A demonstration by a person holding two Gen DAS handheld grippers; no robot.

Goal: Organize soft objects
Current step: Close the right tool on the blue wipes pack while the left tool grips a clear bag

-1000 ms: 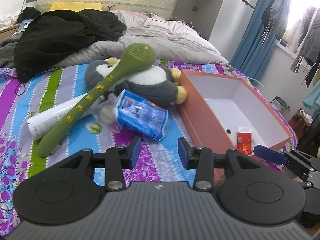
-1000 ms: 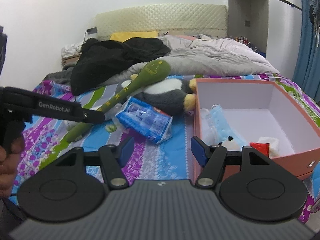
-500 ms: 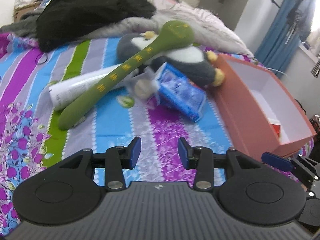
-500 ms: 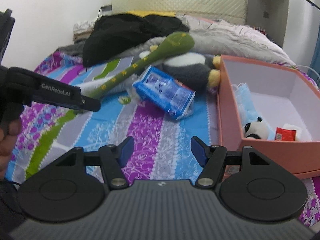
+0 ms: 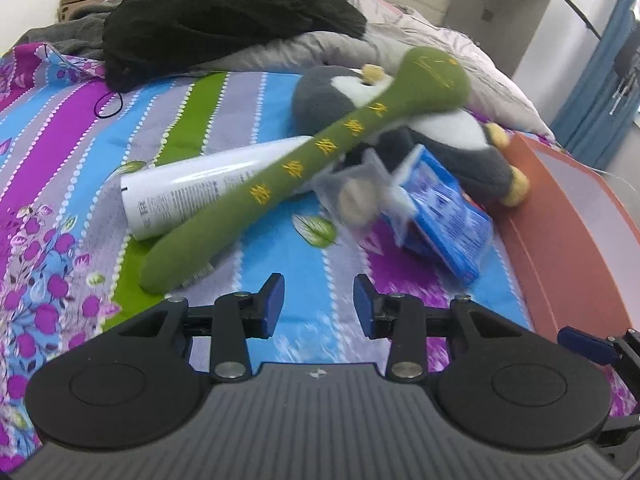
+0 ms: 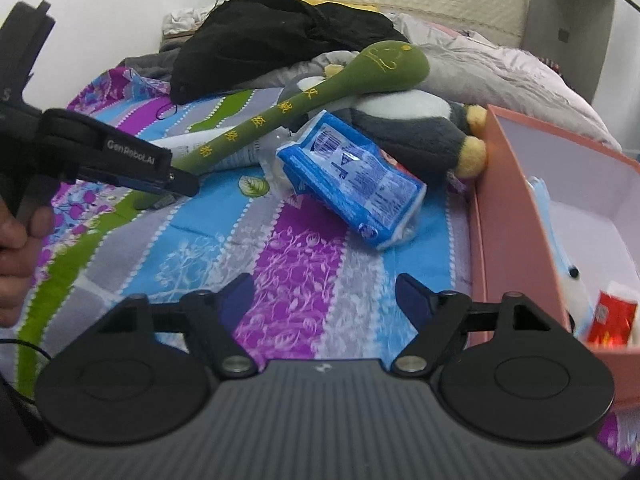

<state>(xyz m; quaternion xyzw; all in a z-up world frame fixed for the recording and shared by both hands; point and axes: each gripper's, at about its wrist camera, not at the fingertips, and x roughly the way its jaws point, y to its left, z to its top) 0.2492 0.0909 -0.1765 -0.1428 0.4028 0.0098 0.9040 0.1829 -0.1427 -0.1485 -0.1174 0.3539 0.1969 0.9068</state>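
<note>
1. Your left gripper (image 5: 319, 304) is hovering with its jaws partly spread and nothing between them, above the striped floral bedsheet (image 5: 60, 152).
2. Your right gripper (image 6: 324, 300) is holding its jaws spread wide; they have just been opening further, and only the bedsheet is showing between them.
3. Just beyond your left jaws, the long green plush mallet with yellow stitched characters (image 5: 304, 168) is lying diagonally, its thin end nearest you and its round head resting on the grey-and-white plush penguin with yellow feet (image 5: 452, 144).
4. Under the mallet's shaft, a white squeeze tube with small print (image 5: 192, 188) is lying on its side, touching it.
5. Ahead of your right jaws, the blue plastic-wrapped tissue pack (image 6: 352, 176) is lying tilted, leaning against the penguin's front; a small clear packet (image 5: 352, 196), blurred, is sitting just beside it.
6. At your right, the open salmon-pink cardboard box (image 6: 508, 216) is standing on the bed beside the penguin's feet, already holding a pale blue face mask (image 6: 540, 196), a small white plush (image 6: 572, 284) and a red packet (image 6: 614, 314).
7. Farther back, a black garment (image 5: 224, 12) is lying heaped on a grey quilt (image 6: 492, 68).
8. In the right wrist view, your hand (image 6: 18, 248) is gripping the left gripper's handle at the left edge.
</note>
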